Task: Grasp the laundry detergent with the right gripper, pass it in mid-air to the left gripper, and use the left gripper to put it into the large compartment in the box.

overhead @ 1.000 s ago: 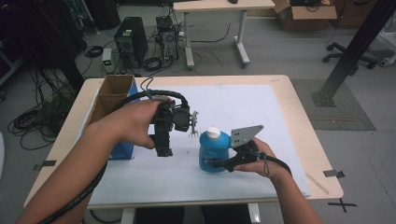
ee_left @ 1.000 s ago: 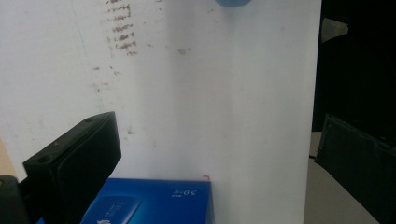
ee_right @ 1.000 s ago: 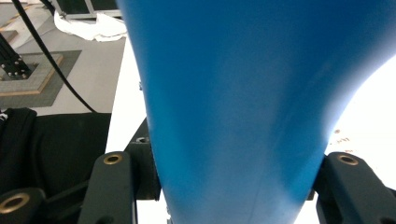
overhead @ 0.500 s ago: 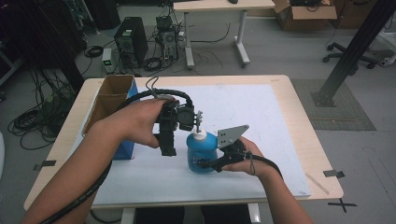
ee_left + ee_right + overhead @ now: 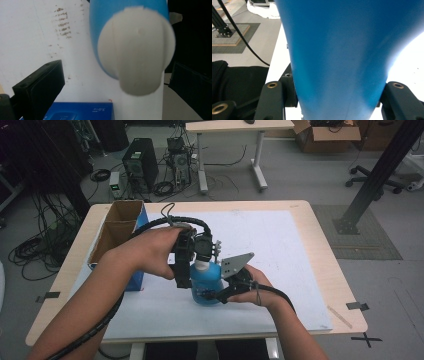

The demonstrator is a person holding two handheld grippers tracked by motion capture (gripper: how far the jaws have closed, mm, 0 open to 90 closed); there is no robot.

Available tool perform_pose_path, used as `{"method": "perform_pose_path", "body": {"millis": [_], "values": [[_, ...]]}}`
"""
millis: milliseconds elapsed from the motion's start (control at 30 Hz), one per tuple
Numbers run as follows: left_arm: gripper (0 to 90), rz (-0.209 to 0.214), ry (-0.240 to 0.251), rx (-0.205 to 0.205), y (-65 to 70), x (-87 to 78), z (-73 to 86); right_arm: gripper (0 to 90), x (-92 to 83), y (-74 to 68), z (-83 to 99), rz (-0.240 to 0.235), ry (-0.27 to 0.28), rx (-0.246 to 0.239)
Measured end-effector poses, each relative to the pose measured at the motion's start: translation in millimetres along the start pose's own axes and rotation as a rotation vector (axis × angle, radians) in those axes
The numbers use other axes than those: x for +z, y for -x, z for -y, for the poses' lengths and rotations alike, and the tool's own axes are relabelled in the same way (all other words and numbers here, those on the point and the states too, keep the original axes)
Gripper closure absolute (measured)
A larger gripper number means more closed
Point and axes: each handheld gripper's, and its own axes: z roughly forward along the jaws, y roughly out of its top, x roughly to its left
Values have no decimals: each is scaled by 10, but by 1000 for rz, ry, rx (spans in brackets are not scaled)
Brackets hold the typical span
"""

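Observation:
A blue bottle point(image 5: 206, 285) with a white cap point(image 5: 202, 265) stands upright on the white mat, and my right gripper point(image 5: 214, 295) is shut on its lower body from the right. In the right gripper view the blue bottle point(image 5: 342, 62) sits squeezed between both black jaws of my right gripper point(image 5: 337, 100). My left gripper point(image 5: 200, 259) points down just over the cap. In the left gripper view the white cap point(image 5: 136, 55) lies between the jaws of my left gripper point(image 5: 117, 87), which stand open around it with a gap on the left side.
An open cardboard box with a blue side point(image 5: 117, 227) stands at the table's left edge, close to my left forearm. The white mat point(image 5: 285, 250) covers most of the tabletop. A blue printed box point(image 5: 75, 111) lies below the cap.
My right gripper has carried the bottle leftward until its cap sits under the left gripper. The left hand has hardly moved.

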Motion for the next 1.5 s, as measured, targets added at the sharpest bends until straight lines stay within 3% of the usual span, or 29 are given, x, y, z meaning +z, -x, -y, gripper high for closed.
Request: {"method": "perform_pose_path", "body": {"millis": [633,1500], "values": [[4,3,-6,-6,12,58,-14,439,194,14,-152,0,11,-8],[113,-5,-26,-13,6,116,-59,439,192,10,-200,5,13,-16]]}}
